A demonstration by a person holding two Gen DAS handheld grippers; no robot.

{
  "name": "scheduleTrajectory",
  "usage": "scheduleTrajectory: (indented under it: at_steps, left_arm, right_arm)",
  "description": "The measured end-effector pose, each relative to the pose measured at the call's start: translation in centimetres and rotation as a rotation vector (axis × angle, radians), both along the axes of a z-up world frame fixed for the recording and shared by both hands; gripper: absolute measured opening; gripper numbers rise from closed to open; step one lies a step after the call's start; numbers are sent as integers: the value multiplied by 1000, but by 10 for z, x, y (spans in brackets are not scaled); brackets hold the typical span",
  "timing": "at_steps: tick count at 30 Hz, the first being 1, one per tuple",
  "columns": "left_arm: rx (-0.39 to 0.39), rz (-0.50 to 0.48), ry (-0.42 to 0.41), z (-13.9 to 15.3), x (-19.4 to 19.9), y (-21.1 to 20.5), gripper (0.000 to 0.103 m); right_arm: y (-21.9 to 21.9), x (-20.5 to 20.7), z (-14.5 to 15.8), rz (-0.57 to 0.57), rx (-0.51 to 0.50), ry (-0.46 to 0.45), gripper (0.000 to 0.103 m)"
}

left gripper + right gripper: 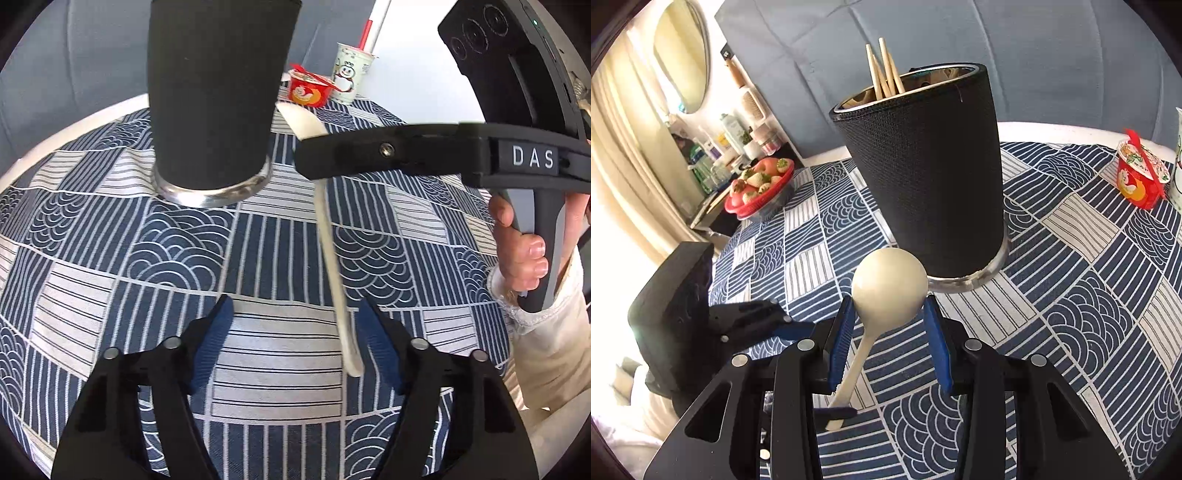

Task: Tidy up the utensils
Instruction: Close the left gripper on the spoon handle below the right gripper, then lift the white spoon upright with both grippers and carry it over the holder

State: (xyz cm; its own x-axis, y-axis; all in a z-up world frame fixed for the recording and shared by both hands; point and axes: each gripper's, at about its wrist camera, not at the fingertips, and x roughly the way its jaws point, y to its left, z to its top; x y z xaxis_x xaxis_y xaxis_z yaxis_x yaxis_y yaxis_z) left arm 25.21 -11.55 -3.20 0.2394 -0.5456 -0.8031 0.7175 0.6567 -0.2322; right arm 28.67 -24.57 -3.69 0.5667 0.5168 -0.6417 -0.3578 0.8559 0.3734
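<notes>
Blue-and-white patterned cloth covers the desk, and standing on it is the big black holder, upright on its shiny metal base, with wooden chopsticks poking out of the rim. That holder looks like the target for this step.

Now the right tool: its blue pads sit either side of the cream spoon, bowl up and forward, handle trailing down and back. From the left wrist view the right tool's jaws look pinched on the spoon just below the bowl, so I'd call it clamped on the spoon, held above the desk just in front of the holder. The left tool has its fingers apart, empty, with the spoon's handle tip hanging just inside its right finger; whether it touches, I can't tell.

To do this well, I'd say: lift the spoon clear above the rim first, then turn it so the handle goes down into the holder, away from the chopsticks. The grip sits high near the bowl, so the long handle may swing; move slowly. Keep the left tool back, or ready to steady the holder.

Off to the side, a small red cup sits well apart, no concern.
</notes>
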Motion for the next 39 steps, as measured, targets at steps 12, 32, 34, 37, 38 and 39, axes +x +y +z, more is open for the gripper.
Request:
scheduleTrajectory:
  at_steps: [12,32,34,37,38,39]
  left_arm:
    - [-1,3,-2,16,2,10,6]
    - [-83,82,-224,106,1,49,5]
    - [-102,85,-235,113,0,52,5]
    - [-116,88,-242,118,-2,57,5]
    - [-120,86,-245,119,-3,57,5]
    - [-129,81,-243,120,-3,58,5]
  right_arm:
    - [12,-5,24,34,-6,-61,28]
    - [30,-2,82,28,71,-178,33]
    - [19,-2,85,27,152,-186,59]
    - [10,-2,89,63,269,-184,60]
    - [9,-2,90,73,296,-185,62]
    - [10,-1,92,79,309,-185,62]
